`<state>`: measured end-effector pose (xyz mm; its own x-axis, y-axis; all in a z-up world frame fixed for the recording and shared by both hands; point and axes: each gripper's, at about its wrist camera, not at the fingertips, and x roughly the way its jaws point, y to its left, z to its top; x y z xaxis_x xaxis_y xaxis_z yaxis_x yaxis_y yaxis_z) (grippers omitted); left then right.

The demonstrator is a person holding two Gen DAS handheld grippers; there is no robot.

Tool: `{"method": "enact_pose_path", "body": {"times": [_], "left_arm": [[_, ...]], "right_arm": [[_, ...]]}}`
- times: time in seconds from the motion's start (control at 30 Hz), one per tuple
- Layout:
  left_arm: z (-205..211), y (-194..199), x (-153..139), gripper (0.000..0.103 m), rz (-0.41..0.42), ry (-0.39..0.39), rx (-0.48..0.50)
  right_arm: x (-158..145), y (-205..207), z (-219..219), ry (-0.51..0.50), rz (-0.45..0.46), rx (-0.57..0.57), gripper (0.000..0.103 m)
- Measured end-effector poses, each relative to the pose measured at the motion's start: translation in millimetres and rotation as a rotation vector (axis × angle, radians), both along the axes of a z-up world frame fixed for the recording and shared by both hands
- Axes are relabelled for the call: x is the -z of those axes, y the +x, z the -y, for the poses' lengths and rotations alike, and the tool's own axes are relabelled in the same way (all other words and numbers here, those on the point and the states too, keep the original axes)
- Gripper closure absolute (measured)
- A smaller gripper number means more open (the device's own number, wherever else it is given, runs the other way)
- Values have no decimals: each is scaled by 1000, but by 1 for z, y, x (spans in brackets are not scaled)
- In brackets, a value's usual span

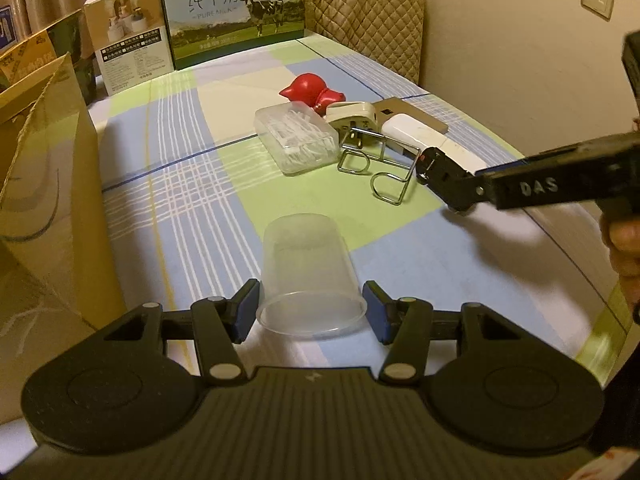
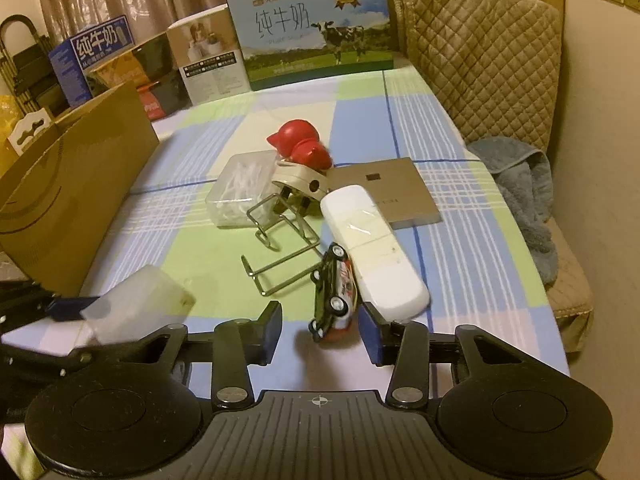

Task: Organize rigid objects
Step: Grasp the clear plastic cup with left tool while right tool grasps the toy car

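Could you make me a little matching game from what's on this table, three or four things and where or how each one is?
Things:
1. clear plastic cup
2. toy car
3. red toy
4. milk carton

Descriptions:
A. tipped on its side beside the white case
B. standing at the table's far edge
C. between the left gripper's pads
D. behind the white plug adapter

Pairs: 1-C, 2-A, 3-D, 4-B

Toy car [image 2: 334,294] on its side between parted right gripper [image 2: 320,330] fingers [image 2: 272,330], against white case [image 2: 374,248].
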<state>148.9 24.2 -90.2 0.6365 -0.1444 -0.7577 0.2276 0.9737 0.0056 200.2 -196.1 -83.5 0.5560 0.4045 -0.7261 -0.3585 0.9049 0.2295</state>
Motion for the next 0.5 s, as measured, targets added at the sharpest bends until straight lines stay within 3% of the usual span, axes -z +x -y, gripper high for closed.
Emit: {"method": "enact_pose_path", "body": {"times": [0.5], "left_arm": [[-9,3,7,51,-1,-43,-27]], "right_arm": [[9,21,-16,-32,-8,24,84]]}}
